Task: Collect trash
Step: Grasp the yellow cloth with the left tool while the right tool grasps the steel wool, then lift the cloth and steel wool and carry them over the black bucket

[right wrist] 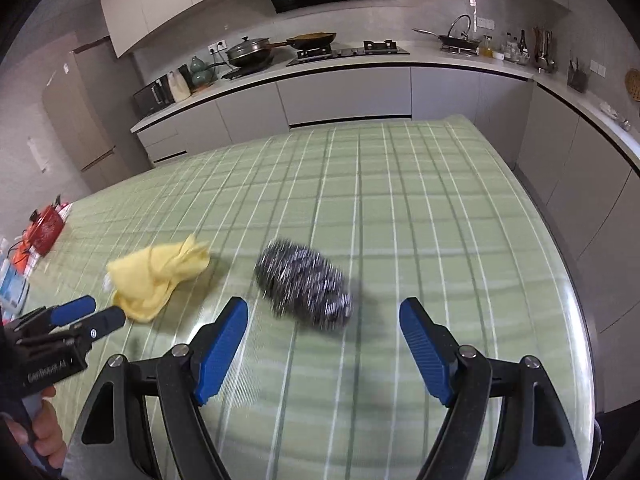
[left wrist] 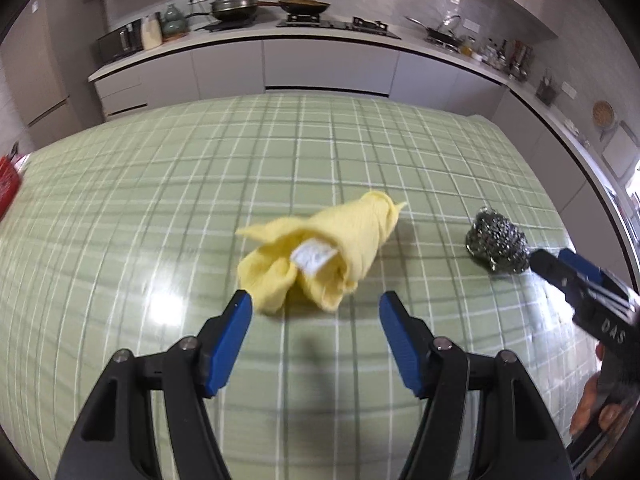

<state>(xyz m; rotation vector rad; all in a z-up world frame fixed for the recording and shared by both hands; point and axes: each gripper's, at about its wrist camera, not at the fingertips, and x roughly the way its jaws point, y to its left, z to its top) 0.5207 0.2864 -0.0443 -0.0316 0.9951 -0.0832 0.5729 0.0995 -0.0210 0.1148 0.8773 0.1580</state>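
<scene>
Green-and-white checked cloth under a glossy clear cover spans the worktop (left wrist: 160,200), and both pieces of trash lie on it. Yellow rag (left wrist: 320,252), crumpled, with a white tag showing at its near side, sits near mid-worktop. Left gripper (left wrist: 316,300) is angled down at it, jaws apart with nothing between them; the left blue fingertip (left wrist: 242,300) overlaps the rag's near edge in the left wrist view, contact not confirmed, and the other fingertip is clear of the rag. Steel wool scourer (right wrist: 304,284), a silvery wire ball, lies to the right of the rag, apart from it, blurred in the right wrist view. Right gripper (right wrist: 324,308) is angled down over it, jaws wide apart and empty, the scourer just beyond the gap and not touched by either pad. From the left wrist view the right gripper enters at the right edge with its tip just beside the scourer (left wrist: 496,242); part of a hand (left wrist: 596,408) shows behind it. Red object (right wrist: 46,228) sits at the far left edge of the worktop. Kitchen counter (right wrist: 360,64) with pans and a hob runs behind.
</scene>
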